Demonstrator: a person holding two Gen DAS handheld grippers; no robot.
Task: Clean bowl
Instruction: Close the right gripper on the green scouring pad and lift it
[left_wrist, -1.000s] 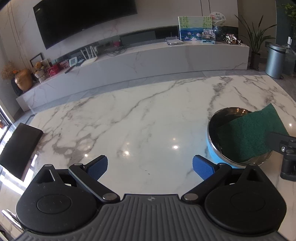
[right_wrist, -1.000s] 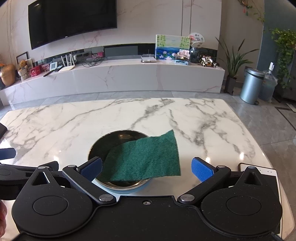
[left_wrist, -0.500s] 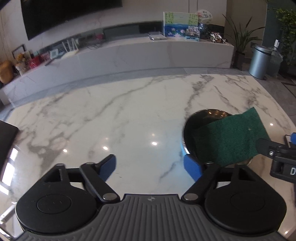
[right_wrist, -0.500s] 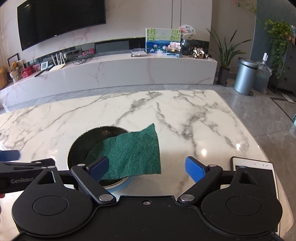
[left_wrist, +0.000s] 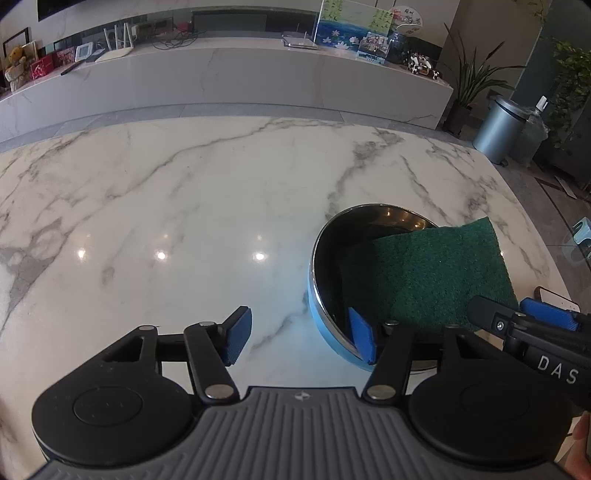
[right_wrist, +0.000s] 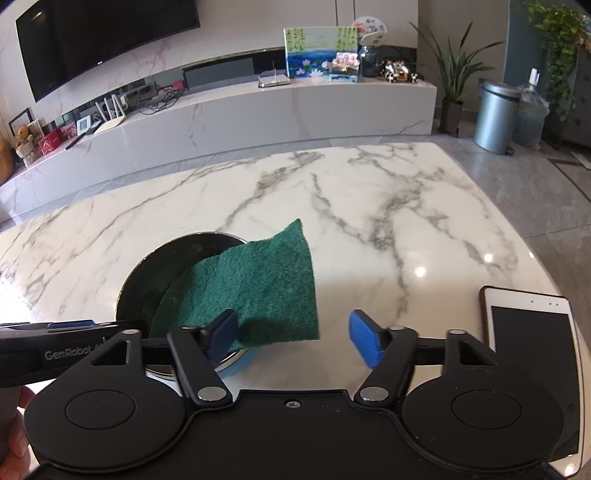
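Left hand-held gripper (left_wrist: 301, 341): jaws about half spread and closing, pads not pressing on anything; its right pad is sitting at the near rim of the bowl (left_wrist: 320, 314), its left pad over bare worktop (left_wrist: 184, 221). From this gripper the bowl is lying at about two o'clock, touching or just beside the right pad; which of the two cannot be told.

Right hand-held gripper (right_wrist: 295, 338): jaws also about half spread and closing, nothing clamped. The near edge of the green scouring pad (right_wrist: 258, 291) is lying between the fingers, close against the left one, while the right one is standing clear over marble. The pad is running from the gripper toward eleven o'clock, its long axis sloping out of the bowl (right_wrist: 147, 273), its far corner overhanging the rim at one o'clock.

Judged: the right gripper is nearer the pad, the left nearer the rim, suiting a steady-and-scrub pairing.

Room: open worktop from ten to two o'clock; a smartphone (right_wrist: 532, 328) is lying at three o'clock near the worktop edge, limiting rightward travel.
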